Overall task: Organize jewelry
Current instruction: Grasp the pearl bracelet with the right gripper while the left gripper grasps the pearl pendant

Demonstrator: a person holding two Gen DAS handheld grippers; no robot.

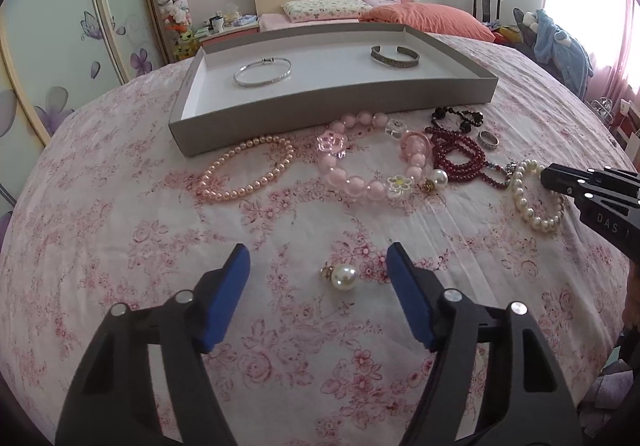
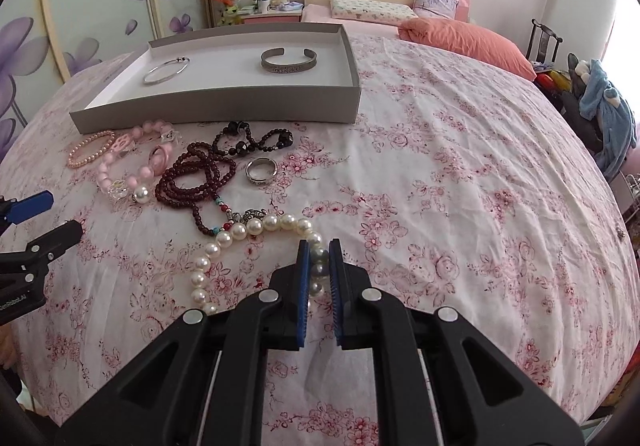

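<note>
A grey tray [image 1: 332, 105] [image 2: 216, 111] on the bed holds a thin silver bangle [image 1: 262, 71] [image 2: 166, 70] and a wide silver cuff [image 1: 394, 57] [image 2: 289, 61]. Loose jewelry lies in front of it. My left gripper [image 1: 318, 260] is open, with a pearl earring [image 1: 343, 276] on the sheet between its fingers. My right gripper [image 2: 319, 252] is shut on the white pearl bracelet [image 2: 240, 236] [image 1: 534, 201], which lies on the sheet. It also shows at the right edge of the left wrist view [image 1: 560, 175].
On the sheet lie a pink pearl bracelet [image 1: 248, 169], a chunky pink bead bracelet [image 1: 372, 153], a dark red bead string [image 2: 192, 181], a black bead bracelet [image 2: 250, 141], a silver ring [image 2: 261, 170] and a second pearl earring [image 1: 438, 177]. Pillows sit behind the tray.
</note>
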